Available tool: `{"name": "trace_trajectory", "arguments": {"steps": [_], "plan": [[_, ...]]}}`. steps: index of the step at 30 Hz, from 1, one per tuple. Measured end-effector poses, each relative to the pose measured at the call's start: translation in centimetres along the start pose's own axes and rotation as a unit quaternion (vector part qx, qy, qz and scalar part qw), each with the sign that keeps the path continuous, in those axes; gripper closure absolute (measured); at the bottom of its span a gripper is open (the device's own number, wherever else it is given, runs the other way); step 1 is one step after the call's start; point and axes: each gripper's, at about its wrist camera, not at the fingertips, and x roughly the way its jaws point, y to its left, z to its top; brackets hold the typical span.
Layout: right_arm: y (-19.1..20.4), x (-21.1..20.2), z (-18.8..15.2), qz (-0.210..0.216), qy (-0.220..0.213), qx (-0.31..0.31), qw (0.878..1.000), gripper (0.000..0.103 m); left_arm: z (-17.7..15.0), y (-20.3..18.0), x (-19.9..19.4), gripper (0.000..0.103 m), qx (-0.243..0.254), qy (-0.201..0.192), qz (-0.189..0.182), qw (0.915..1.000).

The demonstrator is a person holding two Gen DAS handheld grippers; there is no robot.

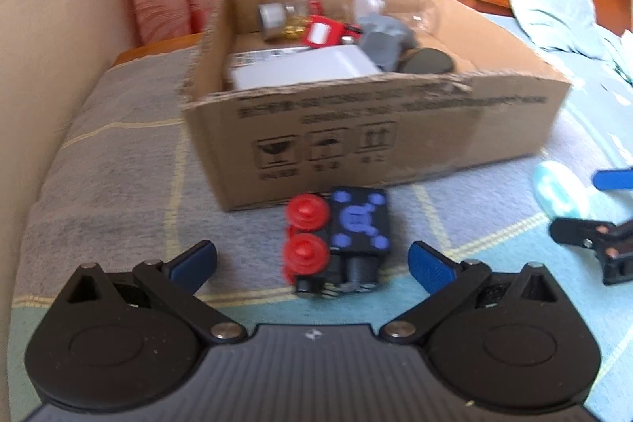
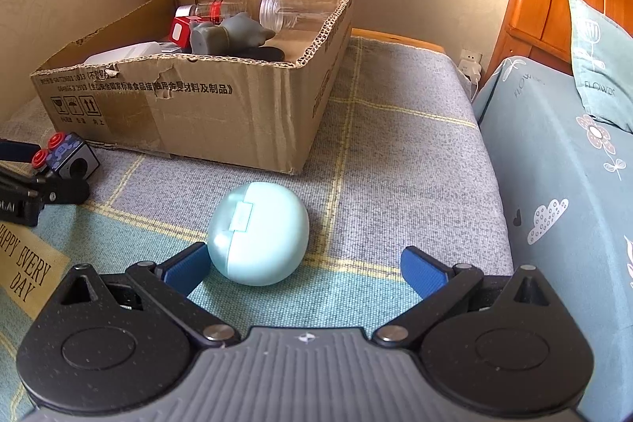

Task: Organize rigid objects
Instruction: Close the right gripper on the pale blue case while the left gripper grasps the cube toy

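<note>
In the left wrist view, the left gripper [image 1: 312, 262] sat low in the frame with its blue fingers [image 1: 194, 260] spread wide, holding nothing. Just ahead, at centre, the black toy block [image 1: 336, 242] with red knobs lay on the grey blanket [image 1: 118, 161], close against the front wall of the cardboard box [image 1: 376, 129] filling the upper middle. Over in the right wrist view, the right gripper [image 2: 304, 269] also gaped wide, and the pale blue round case [image 2: 259, 232] rested at centre, touching or nearly touching the left finger, the box in the upper left.
</note>
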Motion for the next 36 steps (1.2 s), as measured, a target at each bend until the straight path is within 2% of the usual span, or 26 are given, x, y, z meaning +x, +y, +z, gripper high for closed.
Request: {"name": "trace_trajectory", "arguments": {"steps": [2,6,8,10,13,17,21,24,30,32,34,36], "plan": [[0.0,0.0,0.0,0.000,-0.001,0.000,1.000,0.000,0.0,-0.3,0.0,0.005,0.001,-0.003,-0.004,1.0000],[0.0,-0.1,0.0,0.001,-0.001,-0.002,1.000,0.000,0.2,-1.0,-0.5,0.033,0.014,-0.016,-0.013,0.9997],[0.0,-0.1,0.0,0.003,-0.001,-0.003,1.000,0.000,0.3,-1.0,-0.5,0.036,0.013,-0.017,-0.013,0.9997],[0.0,-0.1,0.0,0.008,0.000,-0.007,1.000,0.000,0.3,-0.9,-0.6,0.045,0.009,-0.019,-0.009,0.9997],[0.5,-0.3,0.0,0.023,-0.004,-0.022,0.999,0.002,0.4,-0.9,-0.6,0.046,0.008,-0.019,-0.008,0.9997],[2.0,-0.6,0.0,0.041,-0.028,-0.055,0.997,0.021,0.4,-0.9,-0.5,0.046,0.006,-0.019,-0.006,0.9998],[2.6,-0.3,0.4,0.045,-0.032,-0.060,0.997,0.026,0.3,-0.9,-0.6,0.046,0.004,-0.021,-0.007,0.9997],[2.2,-0.2,0.7,0.040,-0.033,-0.045,0.998,0.038,0.4,-0.9,-0.5,0.046,0.003,-0.020,-0.007,0.9998],[2.4,-0.3,0.9,0.032,-0.030,-0.049,0.998,0.038,0.4,-0.9,-0.5,0.047,0.004,-0.019,-0.007,0.9998],[2.4,-0.3,1.0,0.030,-0.031,-0.049,0.998,0.039,0.5,-1.0,-0.5,0.049,0.007,-0.019,-0.004,0.9998],[2.5,-0.4,0.9,0.018,-0.036,-0.052,0.998,0.045,0.6,-1.1,-0.5,0.053,0.008,-0.016,-0.004,0.9998],[2.6,-0.5,1.0,0.013,-0.032,-0.053,0.998,0.045,0.7,-1.2,-0.6,0.053,0.011,-0.012,-0.005,0.9999]]}}
